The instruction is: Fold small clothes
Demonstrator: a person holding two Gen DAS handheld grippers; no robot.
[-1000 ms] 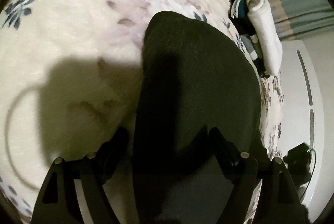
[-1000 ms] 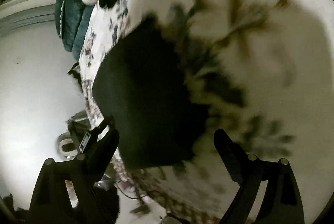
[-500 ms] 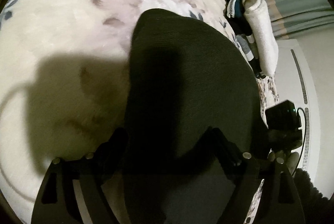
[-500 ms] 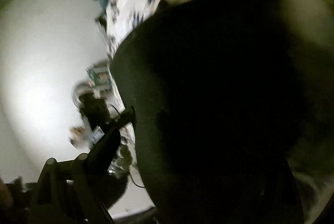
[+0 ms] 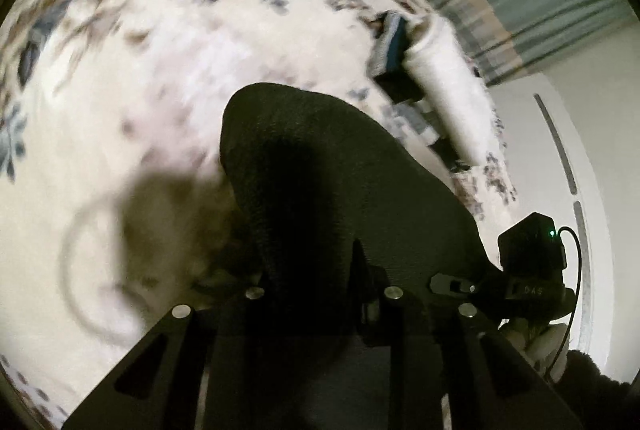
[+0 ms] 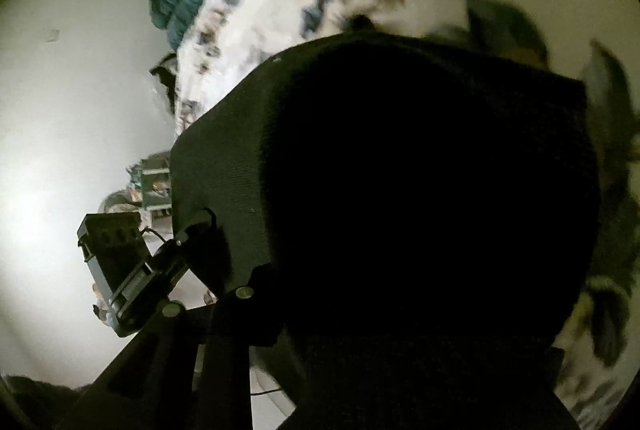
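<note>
Left gripper (image 5: 320,294): jaws have just been closing, now pinching the near edge of the black garment (image 5: 320,165), which drapes forward onto the floral bedspread (image 5: 132,77) on the bed

Right gripper (image 6: 320,310): jaws have likewise just been closing; dark cloth fills that view and its fingers look clamped on the same near edge, though one finger is hidden

Far right of the left view: white rolled sock (image 5: 444,77) beside other small dark items, near the bed's edge

Risks, judged:
- thin bite on either side; cloth may slip out mid-lift
- uneven pull between the two hands would skew the fold
- far end could drag and bunch on the fuzzy spread
- garment hides most of the right view, so aiming the fold is partly blind
</note>
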